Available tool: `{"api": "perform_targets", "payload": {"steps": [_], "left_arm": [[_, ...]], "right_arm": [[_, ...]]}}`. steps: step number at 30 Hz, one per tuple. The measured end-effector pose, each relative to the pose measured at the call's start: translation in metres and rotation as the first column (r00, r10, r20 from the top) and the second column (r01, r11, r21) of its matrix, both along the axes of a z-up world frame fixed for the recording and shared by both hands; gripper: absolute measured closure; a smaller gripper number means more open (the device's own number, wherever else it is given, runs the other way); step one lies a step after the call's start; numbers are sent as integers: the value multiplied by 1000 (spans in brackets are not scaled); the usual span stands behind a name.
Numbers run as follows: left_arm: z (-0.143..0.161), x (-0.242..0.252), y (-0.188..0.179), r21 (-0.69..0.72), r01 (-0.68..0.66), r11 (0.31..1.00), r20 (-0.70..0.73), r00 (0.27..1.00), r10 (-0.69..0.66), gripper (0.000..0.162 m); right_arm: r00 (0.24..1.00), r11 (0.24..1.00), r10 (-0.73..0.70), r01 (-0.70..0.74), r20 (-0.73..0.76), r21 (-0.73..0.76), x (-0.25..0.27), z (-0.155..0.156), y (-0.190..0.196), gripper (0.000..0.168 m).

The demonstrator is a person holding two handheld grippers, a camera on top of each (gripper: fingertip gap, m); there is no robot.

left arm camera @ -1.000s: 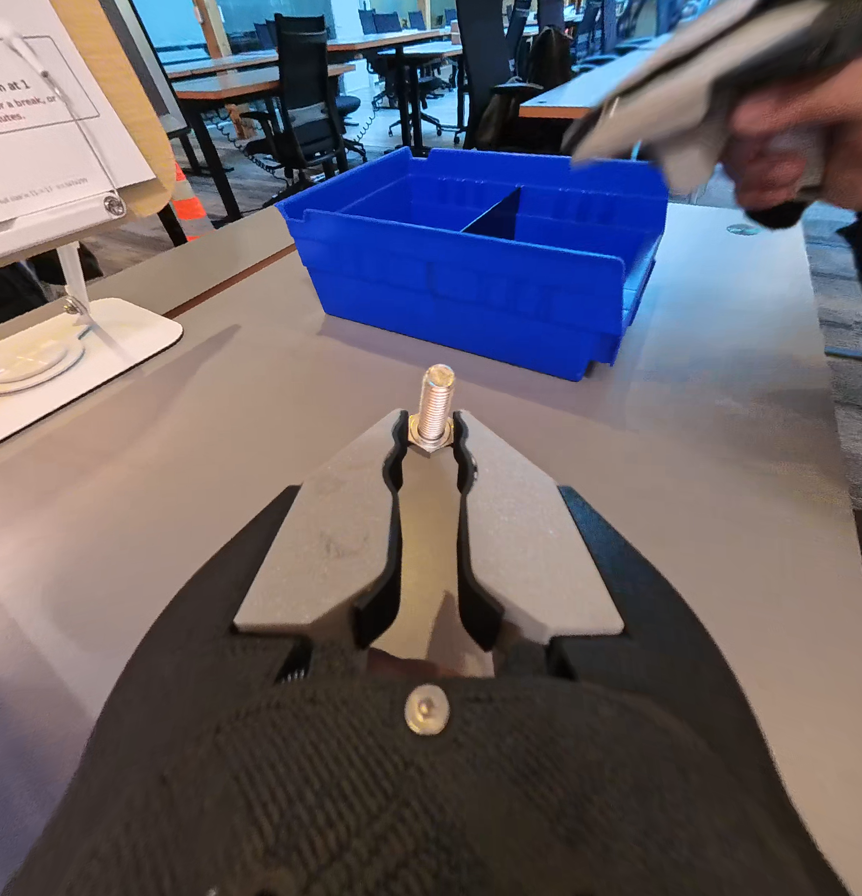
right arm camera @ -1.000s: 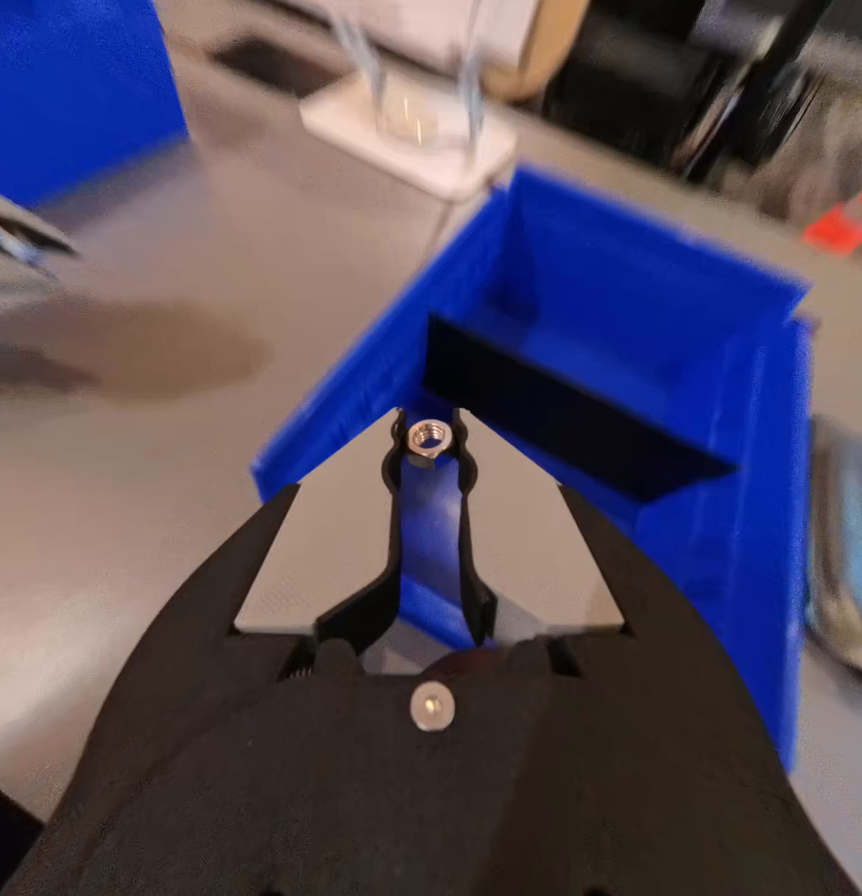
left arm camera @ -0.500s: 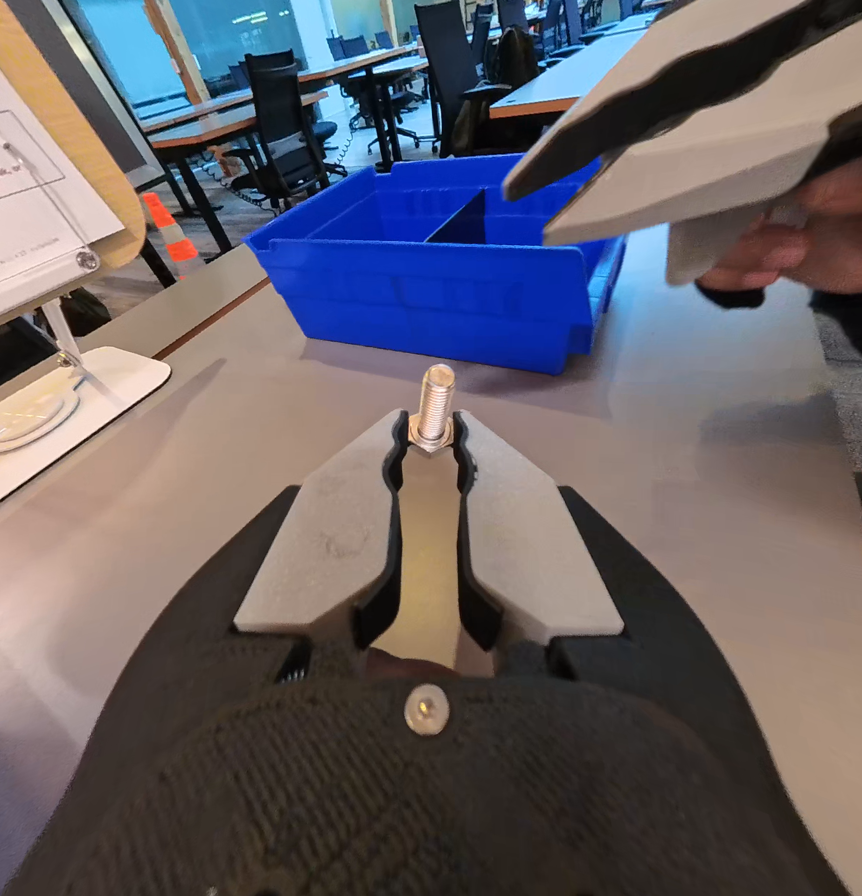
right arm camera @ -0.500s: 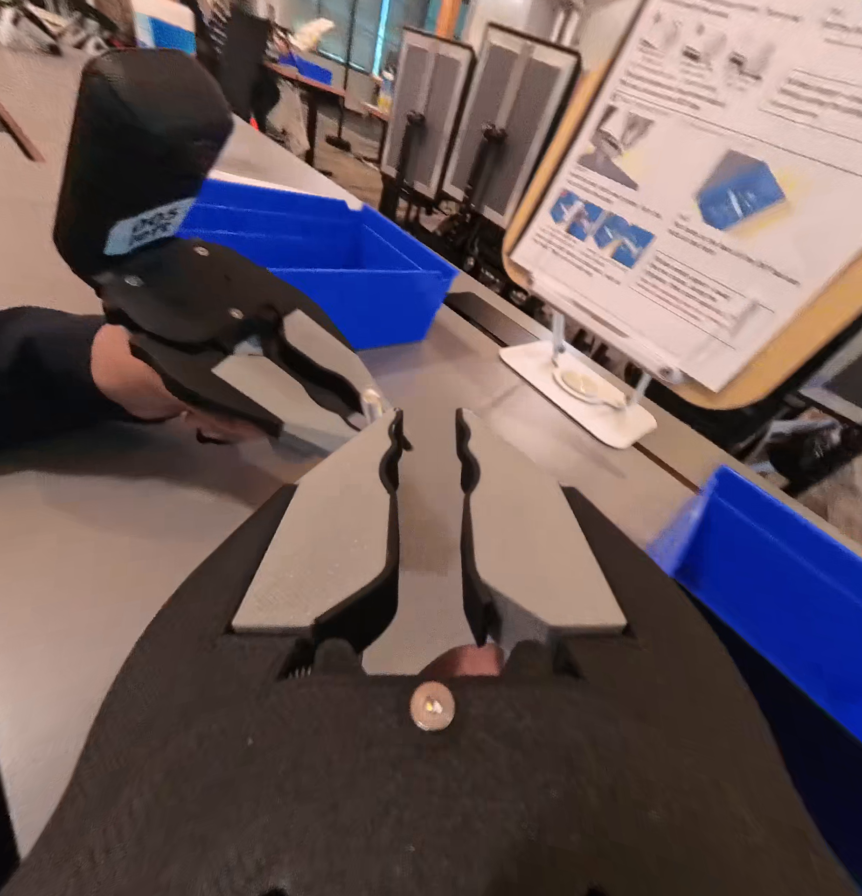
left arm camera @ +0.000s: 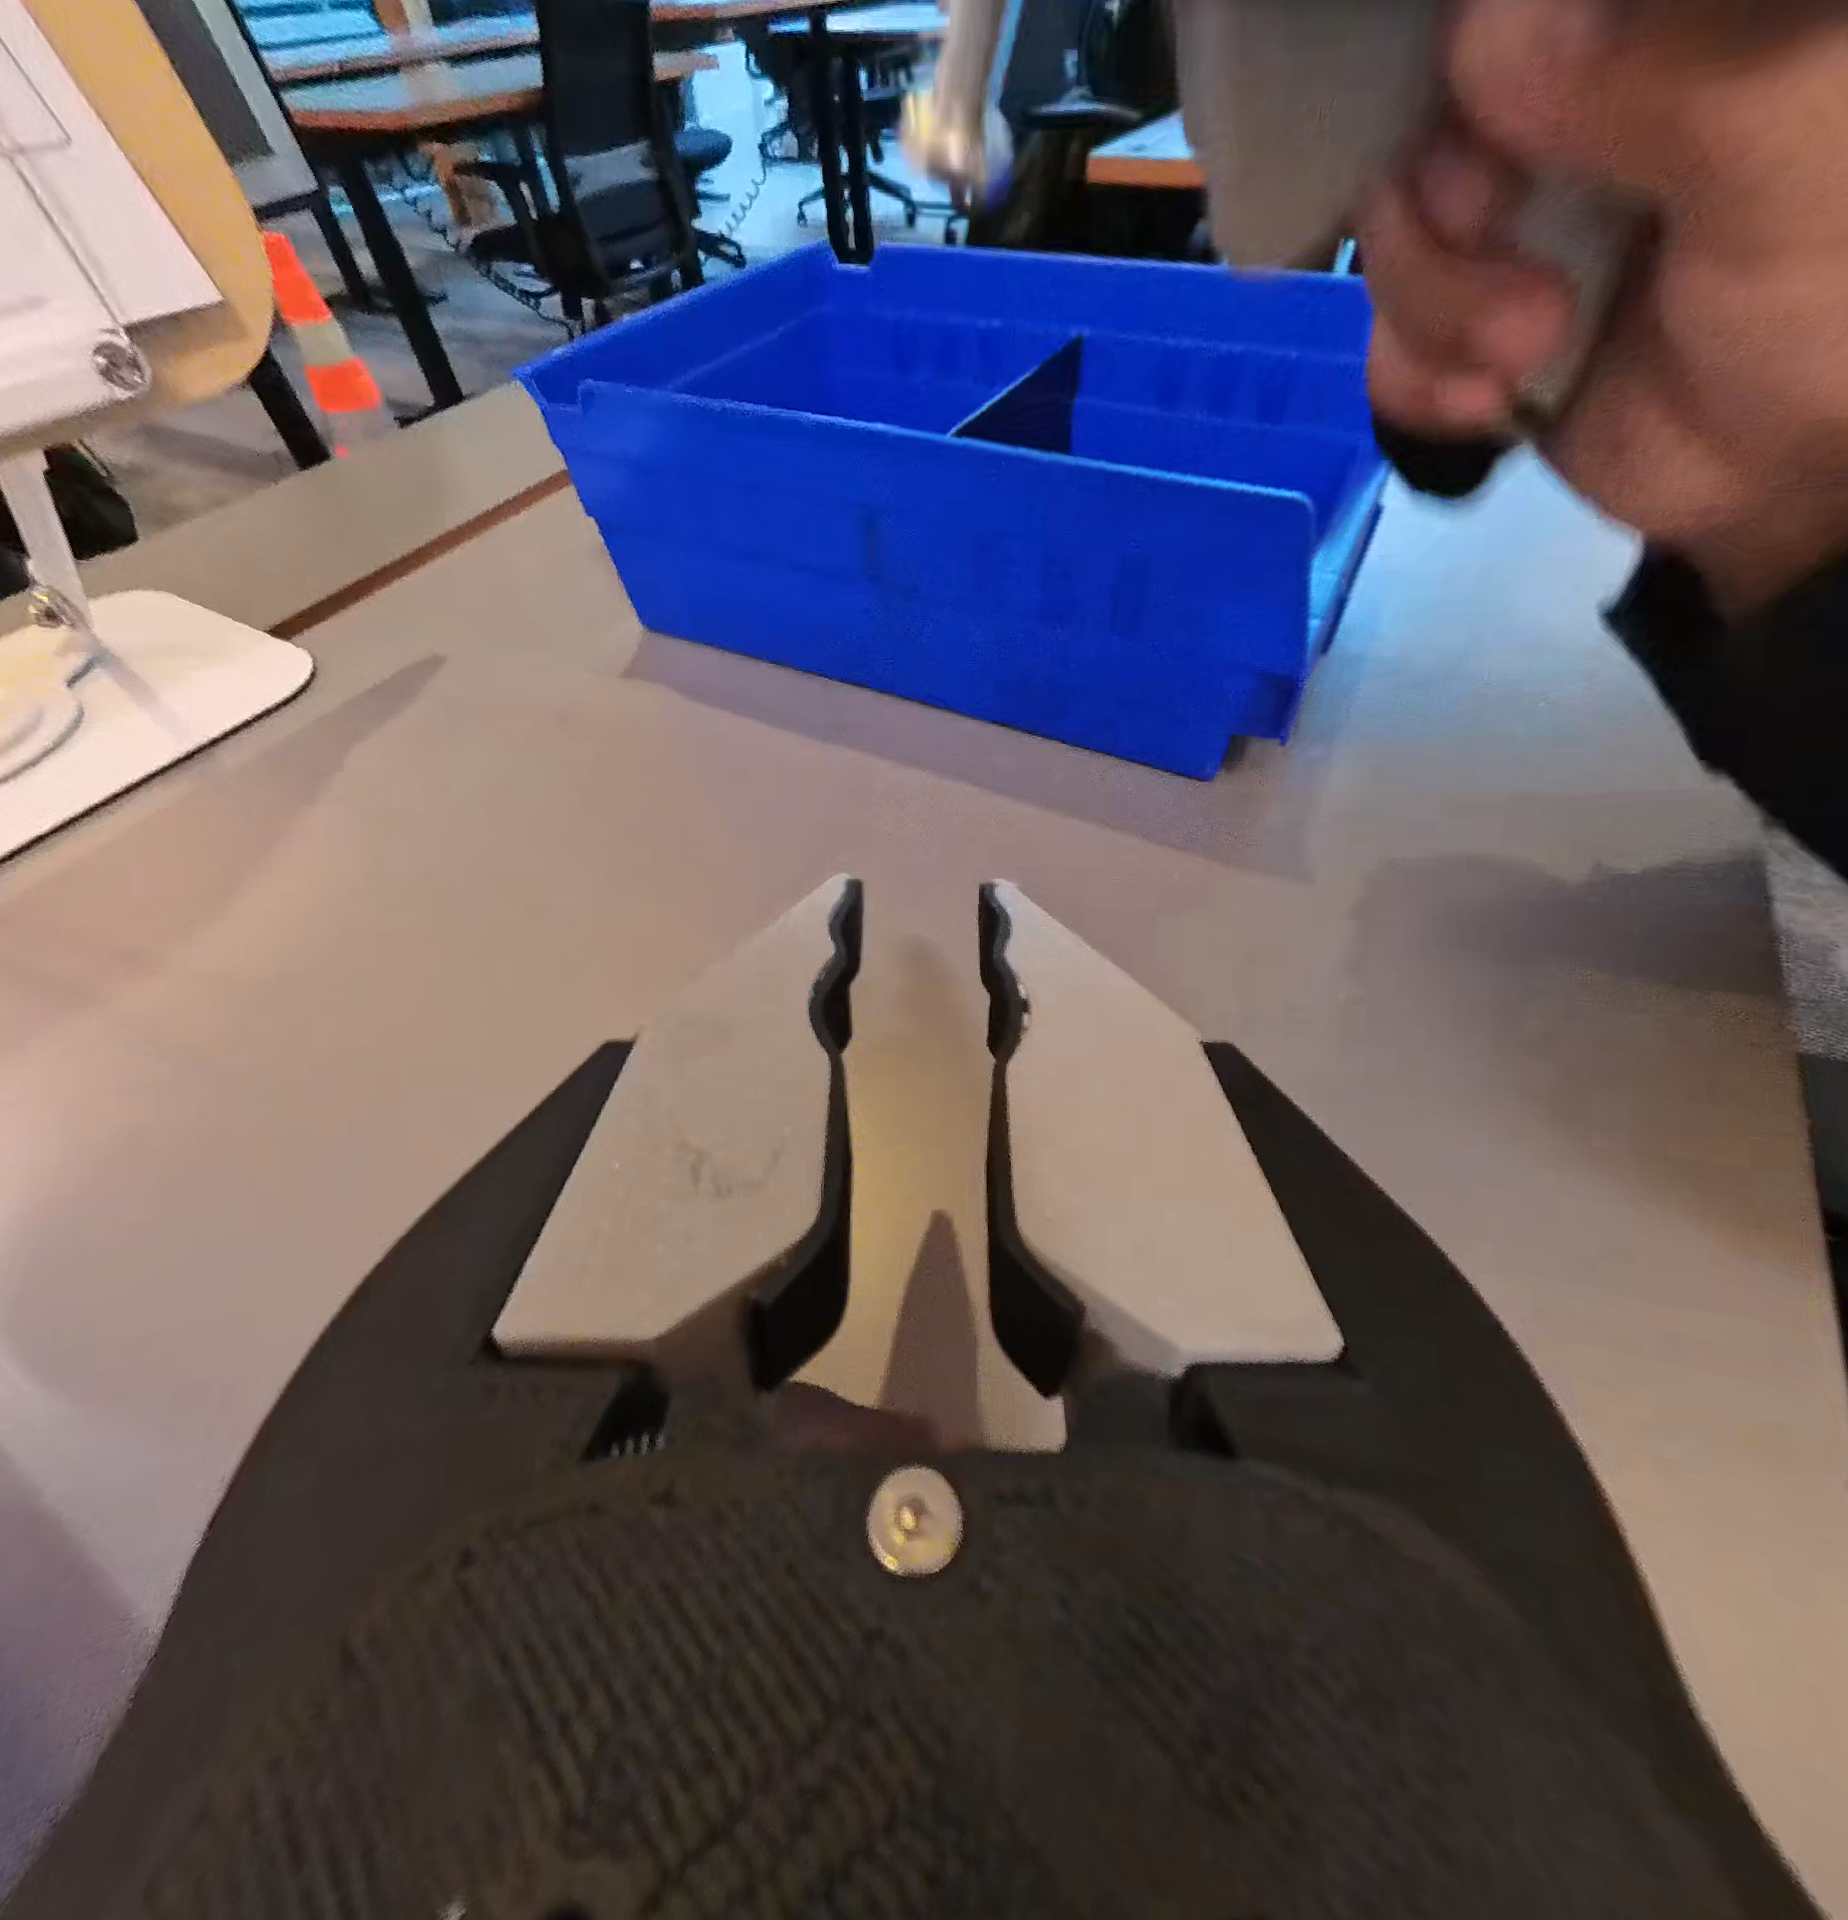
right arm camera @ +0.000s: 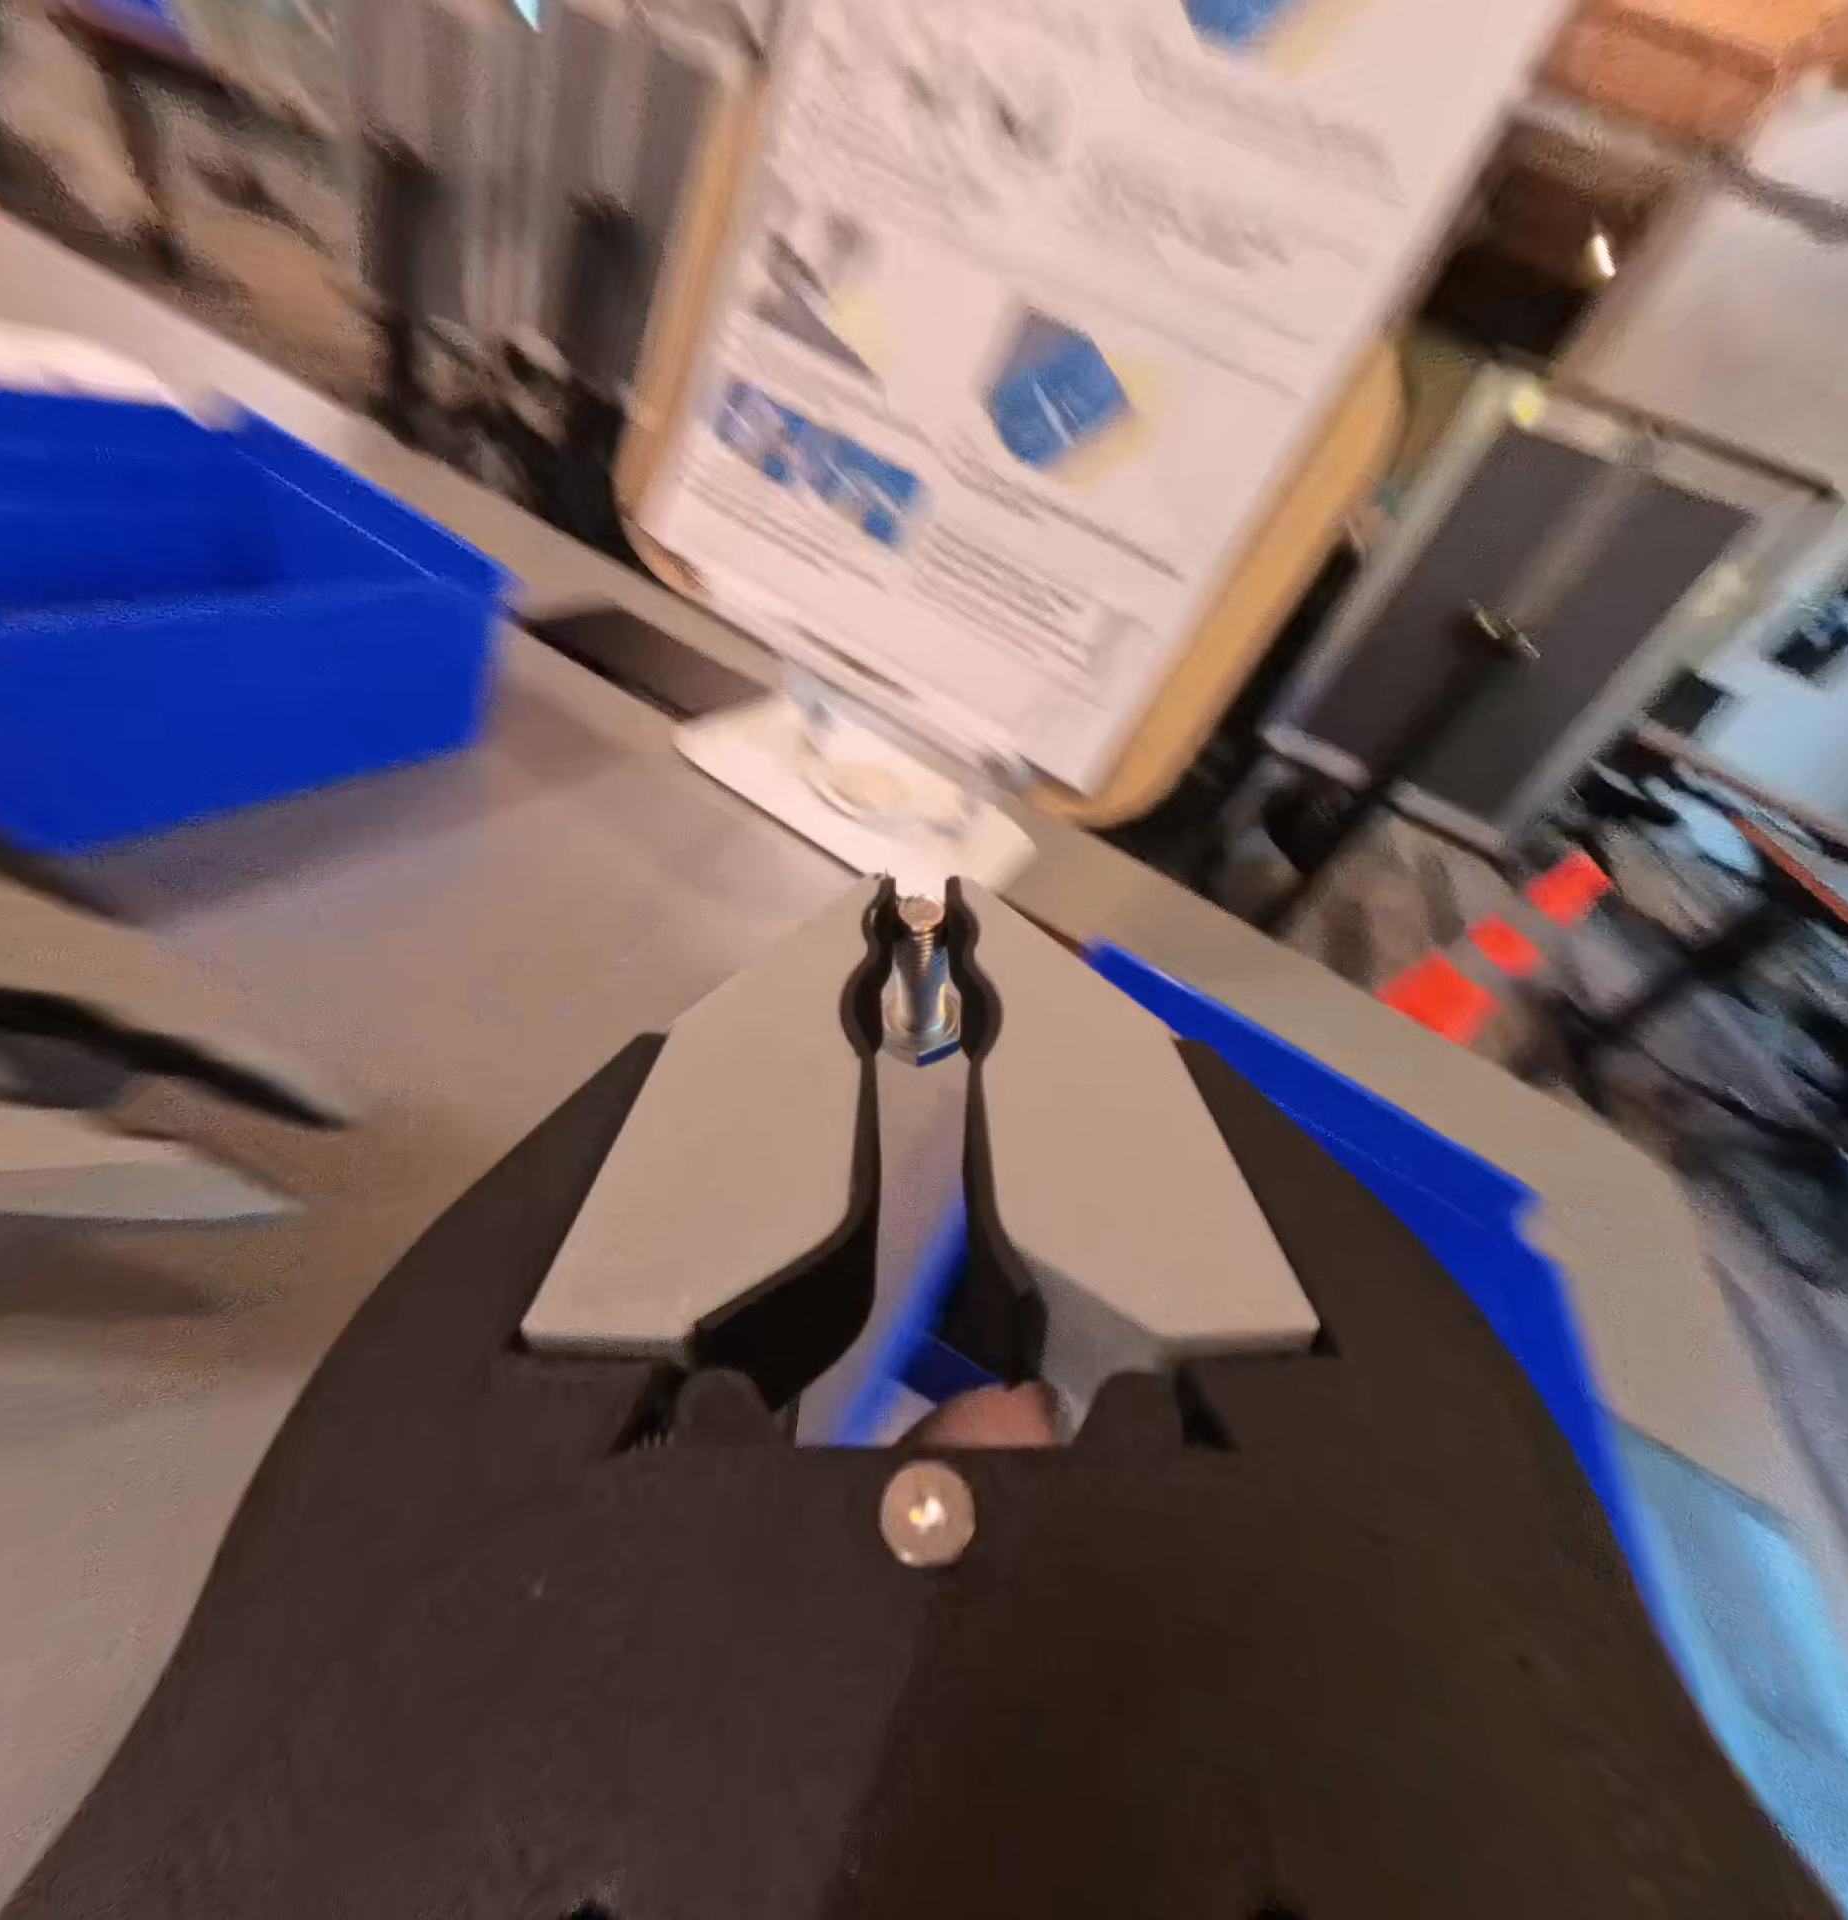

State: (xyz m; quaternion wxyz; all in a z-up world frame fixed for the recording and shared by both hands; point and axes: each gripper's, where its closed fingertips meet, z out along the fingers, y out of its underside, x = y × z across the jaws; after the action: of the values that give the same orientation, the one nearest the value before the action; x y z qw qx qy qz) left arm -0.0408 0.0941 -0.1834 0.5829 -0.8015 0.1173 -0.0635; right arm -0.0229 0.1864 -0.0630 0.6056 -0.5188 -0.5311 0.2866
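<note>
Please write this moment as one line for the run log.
left hand-held gripper: open, empty, above grey table | right hand-held gripper: shut on bolt | blue bin: on table

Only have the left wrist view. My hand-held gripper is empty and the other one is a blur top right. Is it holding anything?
Observer: Yes. The right hand-held gripper is shut on a bolt.
Operator: Which way does it point?
Observer: Threaded end forward at the fingertips, hex end back between the fingers.
Operator: What's below it?
Observer: The rim of a blue bin runs under the right finger. Another bin sits farther left on the table.
</note>
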Motion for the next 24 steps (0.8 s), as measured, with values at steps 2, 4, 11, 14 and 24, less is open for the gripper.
{"api": "perform_targets", "payload": {"steps": [2, 4, 11, 14, 24], "left_arm": [[-3, 3, 0, -15, 14, 1000, 0, 1000, -14, 145], [-7, 4, 1, -28, 9, 1000, -26, 1000, -10, 145], [-8, 0, 1, -25, -4, 1000, -43, 999, 3, 146], [-9, 0, 1, -36, -3, 999, -17, 1000, 2, 146], [17, -6, -23, -12, -21, 1000, 135, 991, 23, 140]], "right_arm": [[977, 989, -143, 147, 159, -14, 6, -12, 61, 162], [940, 971, -206, 230, 273, -60, 7, -32, 110, 161], [952, 954, -178, 230, 251, -195, 4, -33, 124, 144], [986, 980, 29, 4, 164, -201, -10, -16, 49, 145], [977, 981, 195, -194, 86, -23, -64, -58, -82, 148]]}}
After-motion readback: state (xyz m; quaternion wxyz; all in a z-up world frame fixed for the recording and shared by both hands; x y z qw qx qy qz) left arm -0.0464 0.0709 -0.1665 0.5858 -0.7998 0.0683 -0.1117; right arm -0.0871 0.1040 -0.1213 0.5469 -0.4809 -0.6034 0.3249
